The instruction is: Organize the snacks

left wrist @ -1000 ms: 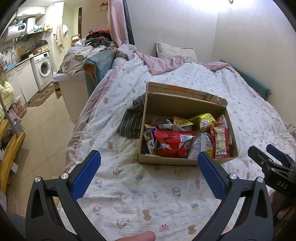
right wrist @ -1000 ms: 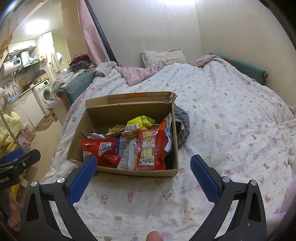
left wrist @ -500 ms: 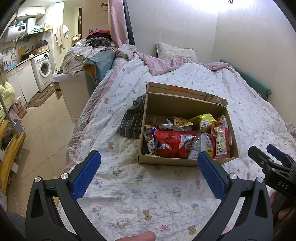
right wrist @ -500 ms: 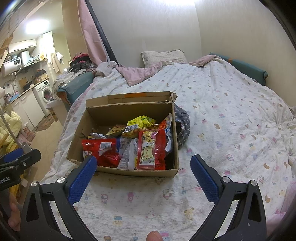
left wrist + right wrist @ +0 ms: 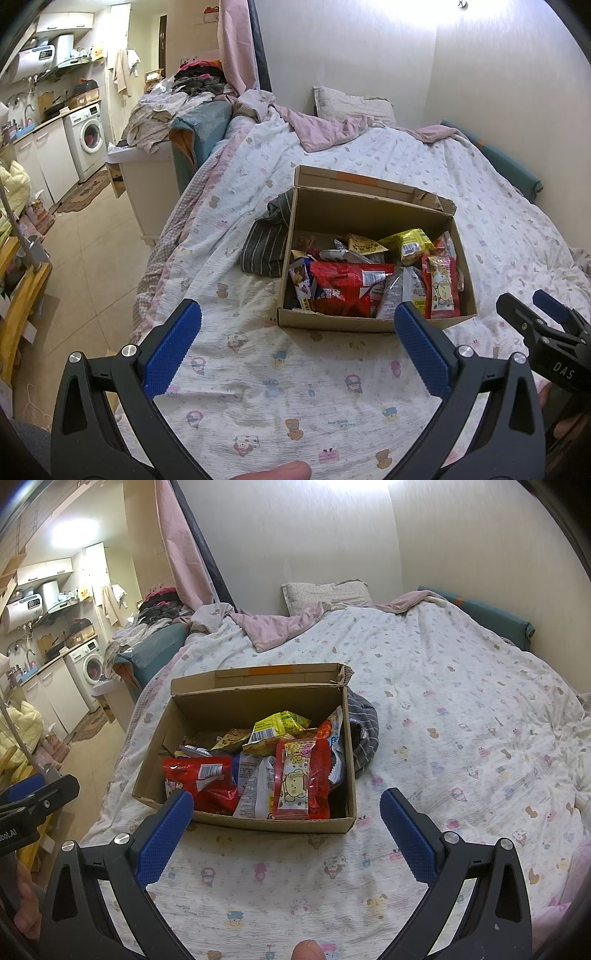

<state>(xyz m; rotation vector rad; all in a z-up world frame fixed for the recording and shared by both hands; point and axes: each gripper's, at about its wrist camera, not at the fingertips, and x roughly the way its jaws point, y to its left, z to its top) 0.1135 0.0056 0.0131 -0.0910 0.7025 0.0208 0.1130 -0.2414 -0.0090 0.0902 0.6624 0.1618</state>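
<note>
An open cardboard box sits on the bed and also shows in the right wrist view. It holds several snack packets: a red bag, a yellow packet and a red bear-print packet. My left gripper is open and empty, just short of the box's near wall. My right gripper is open and empty at the box's near wall. The right gripper also shows at the right edge of the left wrist view.
A dark striped cloth lies against the box's side. The bed has a cartoon-print sheet, a pink blanket and a pillow at the back. The floor, a cabinet and a washing machine lie left.
</note>
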